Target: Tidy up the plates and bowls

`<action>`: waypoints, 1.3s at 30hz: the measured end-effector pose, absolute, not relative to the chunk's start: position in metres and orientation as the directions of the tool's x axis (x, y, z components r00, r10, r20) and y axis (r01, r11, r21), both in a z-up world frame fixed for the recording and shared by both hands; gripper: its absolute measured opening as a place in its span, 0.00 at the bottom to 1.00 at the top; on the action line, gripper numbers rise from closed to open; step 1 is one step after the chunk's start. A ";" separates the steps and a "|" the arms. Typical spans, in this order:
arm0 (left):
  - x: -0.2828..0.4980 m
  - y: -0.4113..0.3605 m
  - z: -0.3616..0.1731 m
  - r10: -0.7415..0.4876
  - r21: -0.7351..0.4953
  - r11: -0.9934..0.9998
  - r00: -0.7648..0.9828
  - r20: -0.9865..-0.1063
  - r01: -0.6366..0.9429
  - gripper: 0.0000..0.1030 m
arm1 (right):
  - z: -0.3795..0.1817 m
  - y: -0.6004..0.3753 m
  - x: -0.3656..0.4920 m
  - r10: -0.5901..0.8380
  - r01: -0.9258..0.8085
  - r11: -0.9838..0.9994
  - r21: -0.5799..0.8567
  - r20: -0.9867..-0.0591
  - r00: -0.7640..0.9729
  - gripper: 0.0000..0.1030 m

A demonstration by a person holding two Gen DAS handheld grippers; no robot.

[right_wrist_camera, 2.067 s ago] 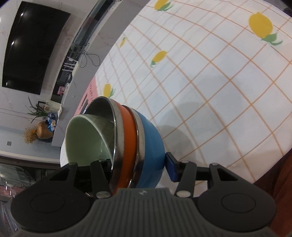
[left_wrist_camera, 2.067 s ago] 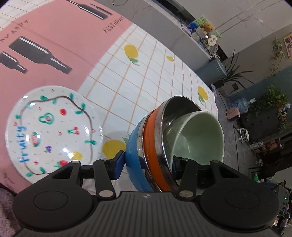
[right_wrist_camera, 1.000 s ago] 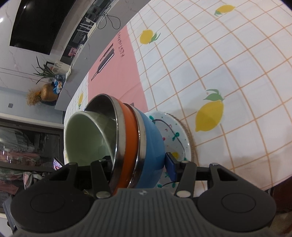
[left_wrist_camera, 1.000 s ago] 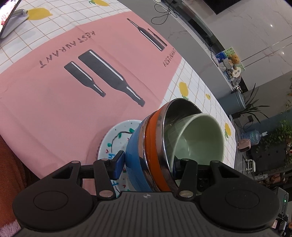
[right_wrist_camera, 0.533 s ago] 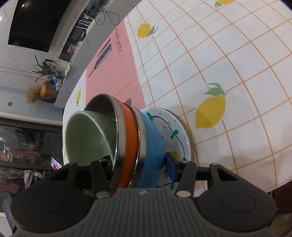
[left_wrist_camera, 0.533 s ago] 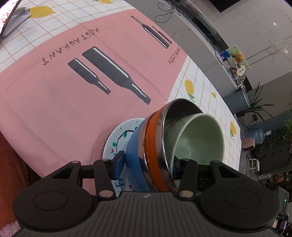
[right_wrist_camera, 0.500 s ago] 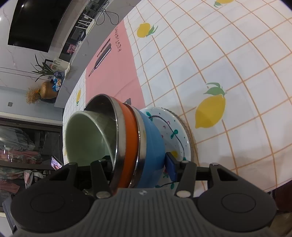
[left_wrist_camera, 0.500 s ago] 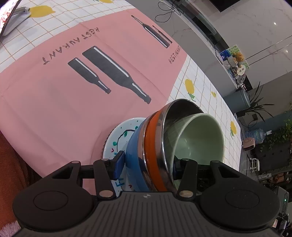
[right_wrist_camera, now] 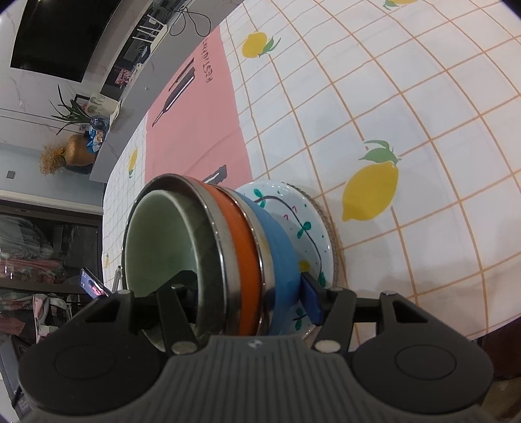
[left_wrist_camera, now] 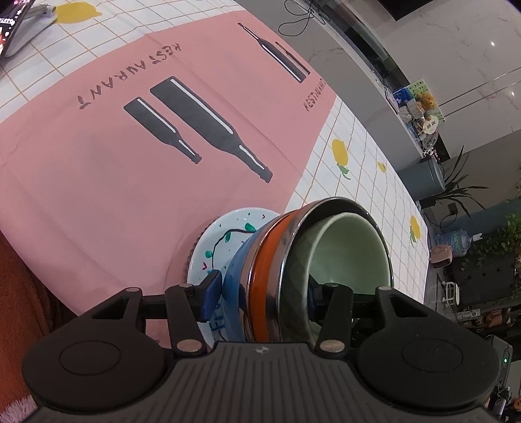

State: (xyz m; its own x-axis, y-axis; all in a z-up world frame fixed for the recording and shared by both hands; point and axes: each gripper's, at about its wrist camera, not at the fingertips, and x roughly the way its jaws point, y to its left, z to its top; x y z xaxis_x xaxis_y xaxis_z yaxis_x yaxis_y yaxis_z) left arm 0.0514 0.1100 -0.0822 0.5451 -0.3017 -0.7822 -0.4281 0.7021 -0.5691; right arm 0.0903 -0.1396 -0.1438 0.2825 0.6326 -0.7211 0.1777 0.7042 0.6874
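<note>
A nested stack of bowls [left_wrist_camera: 267, 276] has a blue steel-rimmed bowl outermost, an orange steel-rimmed bowl inside it, and a pale green ceramic bowl [left_wrist_camera: 348, 250] innermost. My left gripper [left_wrist_camera: 260, 296] is shut on one side of the stack's walls. My right gripper [right_wrist_camera: 250, 293] is shut on the opposite side of the stack [right_wrist_camera: 247, 260]. The blue bowl's base sits on or just above the white fruit-painted plate [left_wrist_camera: 221, 244], which lies at the pink mat's corner; contact is hidden. The plate also shows in the right wrist view [right_wrist_camera: 309, 227].
The pink mat [left_wrist_camera: 114, 146] with black bottle prints covers the lemon-print checked tablecloth [right_wrist_camera: 407, 114]. A wicker coaster edge [right_wrist_camera: 335, 234] shows under the plate. A phone [left_wrist_camera: 13, 29] lies at the table's far left. The near table edge is close.
Both grippers carried the bowl stack from the bare tablecloth over to the painted plate and lowered it toward the plate. Over the last half second it barely moved.
</note>
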 end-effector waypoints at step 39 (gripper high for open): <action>-0.037 0.017 0.081 -0.050 0.066 0.994 0.902 -0.429 0.086 0.84 | 0.019 -0.162 0.015 0.316 -0.277 0.948 0.157 -0.572 0.757 0.83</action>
State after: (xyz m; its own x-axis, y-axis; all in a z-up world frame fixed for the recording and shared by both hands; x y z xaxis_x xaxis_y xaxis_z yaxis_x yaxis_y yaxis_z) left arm -0.0370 0.0167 0.0805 0.9019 -0.0497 -0.4290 0.0863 0.9941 0.0661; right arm 0.0149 -0.1624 0.0191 0.7574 0.3157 -0.5716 -0.2768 0.9480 0.1568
